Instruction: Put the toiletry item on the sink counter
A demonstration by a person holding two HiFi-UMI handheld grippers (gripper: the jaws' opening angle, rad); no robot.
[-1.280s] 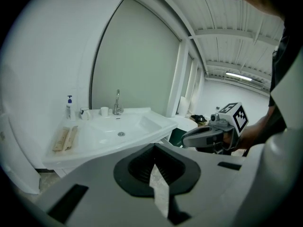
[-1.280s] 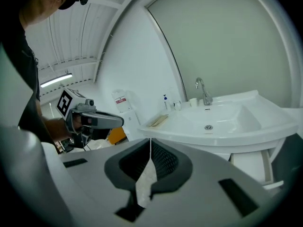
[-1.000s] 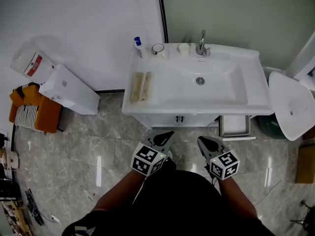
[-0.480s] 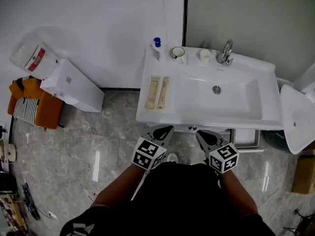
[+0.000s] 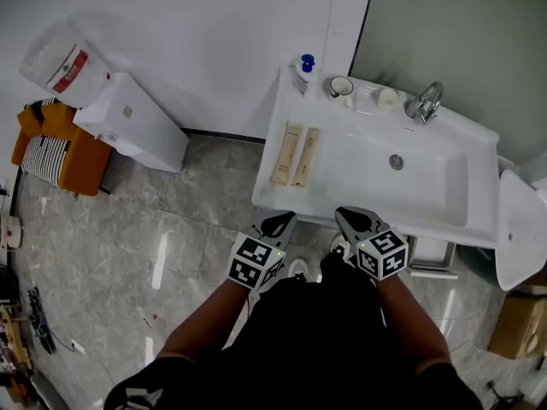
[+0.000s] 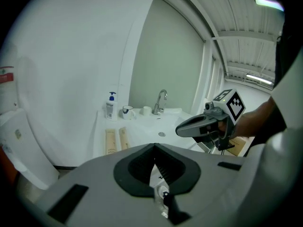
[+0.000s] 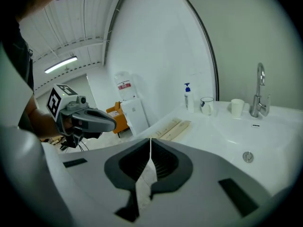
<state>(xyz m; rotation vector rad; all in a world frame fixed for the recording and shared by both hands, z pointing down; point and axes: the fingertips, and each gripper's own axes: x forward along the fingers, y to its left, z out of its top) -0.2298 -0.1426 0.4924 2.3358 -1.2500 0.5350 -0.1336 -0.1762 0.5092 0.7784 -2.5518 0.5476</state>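
Two tan toiletry packs [image 5: 291, 154] [image 6: 110, 141] [image 7: 173, 128] lie side by side on the left part of the white sink counter [image 5: 272, 190]. Both grippers hover just in front of the counter's front edge, apart from the packs. My left gripper [image 5: 279, 224] [image 6: 154, 148] is shut with nothing in it, below the packs. The right gripper [image 5: 350, 218] [image 7: 150, 141] is also shut and empty, in front of the basin [image 5: 402, 173]. Each gripper view shows the other gripper alongside.
At the back of the counter stand a blue-pump soap bottle [image 5: 303, 73], a mug [image 5: 341, 86], a white cup [image 5: 388, 99] and a faucet [image 5: 425, 102]. A white box [image 5: 132, 135] and an orange seat [image 5: 51, 156] are on the floor at left. A white fixture [image 5: 520, 229] is at right.
The sink has slid to the right and turned in the head view. Both grippers have come nearer the counter's front edge, toward its left part. Their jaws stay shut.
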